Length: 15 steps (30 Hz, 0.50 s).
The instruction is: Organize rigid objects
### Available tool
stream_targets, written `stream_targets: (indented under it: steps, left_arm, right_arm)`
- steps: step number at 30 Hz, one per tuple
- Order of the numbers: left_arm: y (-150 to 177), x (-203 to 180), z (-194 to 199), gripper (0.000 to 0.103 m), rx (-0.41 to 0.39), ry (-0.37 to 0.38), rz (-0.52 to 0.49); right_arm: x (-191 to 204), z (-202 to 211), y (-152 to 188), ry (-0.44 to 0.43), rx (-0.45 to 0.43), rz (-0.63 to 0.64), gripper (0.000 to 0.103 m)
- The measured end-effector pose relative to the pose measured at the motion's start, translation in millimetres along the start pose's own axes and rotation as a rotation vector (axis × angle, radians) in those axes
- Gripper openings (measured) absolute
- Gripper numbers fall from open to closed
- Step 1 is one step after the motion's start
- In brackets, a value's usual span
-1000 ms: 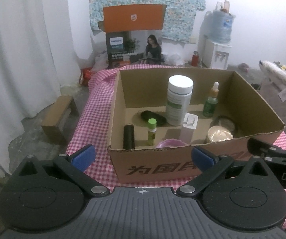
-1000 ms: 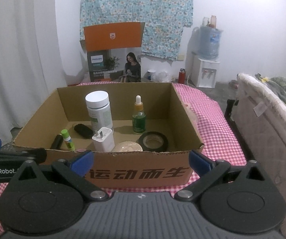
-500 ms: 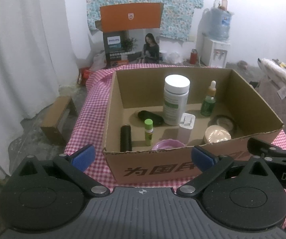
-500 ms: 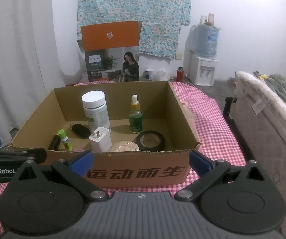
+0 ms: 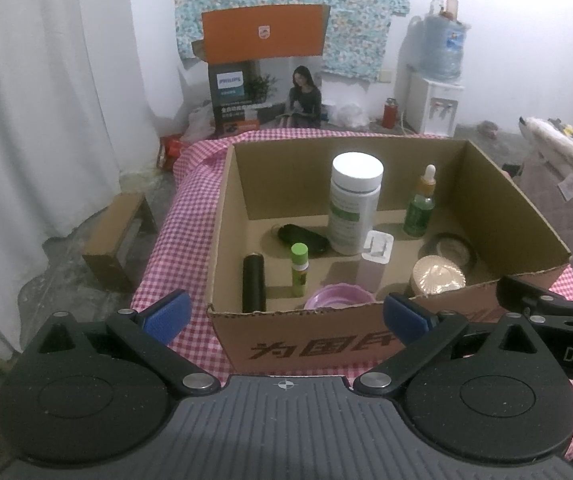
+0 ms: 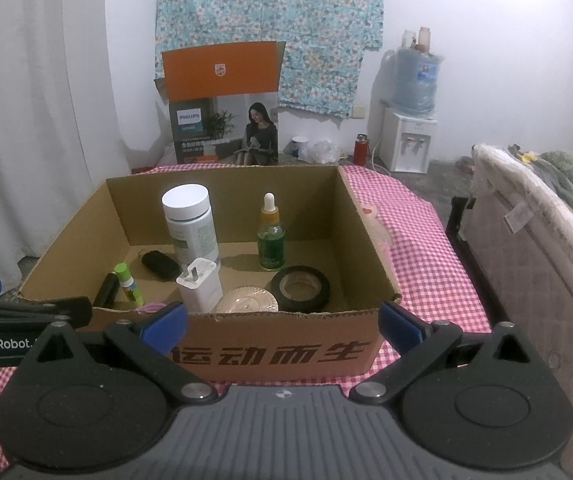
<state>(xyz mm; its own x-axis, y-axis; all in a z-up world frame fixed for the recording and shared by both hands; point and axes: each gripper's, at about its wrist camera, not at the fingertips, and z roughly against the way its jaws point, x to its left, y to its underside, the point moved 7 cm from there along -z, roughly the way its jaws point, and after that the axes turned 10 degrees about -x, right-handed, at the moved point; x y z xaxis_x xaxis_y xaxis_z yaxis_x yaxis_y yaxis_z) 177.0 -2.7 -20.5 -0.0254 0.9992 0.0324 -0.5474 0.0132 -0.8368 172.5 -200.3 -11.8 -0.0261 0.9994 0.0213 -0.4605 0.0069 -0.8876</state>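
Note:
An open cardboard box (image 5: 518, 208) (image 6: 366, 224) stands on a pink checked tablecloth. Inside stand a white-capped bottle (image 5: 354, 204) (image 6: 191, 224), a green dropper bottle (image 5: 421, 204) (image 6: 271, 236), a white charger (image 5: 374, 264) (image 6: 200, 285) and a green glue stick (image 5: 299, 269) (image 6: 128, 282). A black cylinder (image 5: 253, 282), a black oval case (image 5: 302, 236), a pink dish (image 5: 336, 298), a round gold lid (image 5: 438, 277) (image 6: 247, 300) and a black tape roll (image 6: 300, 288) lie there too. My left gripper (image 5: 284, 316) and right gripper (image 6: 282, 322) are open and empty, in front of the box.
A Philips carton (image 6: 222, 108) stands behind the table. A water dispenser (image 6: 410, 120) is at the back right, a bed (image 6: 534, 232) on the right. A small wooden stool (image 5: 116, 236) stands on the floor to the left. White curtains hang at left.
Both grippers have risen and pulled back slightly, so more of the box's inside shows. Nothing in the box has moved.

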Motion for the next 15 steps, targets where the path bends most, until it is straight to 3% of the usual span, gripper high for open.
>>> stream_targets:
  steps: [15]
  left_arm:
    - [1.4, 0.4, -1.7, 0.103, 0.015, 0.002, 0.005]
  right_arm:
    - [-3.0, -1.6, -2.1, -0.004, 0.005, 0.004, 0.103]
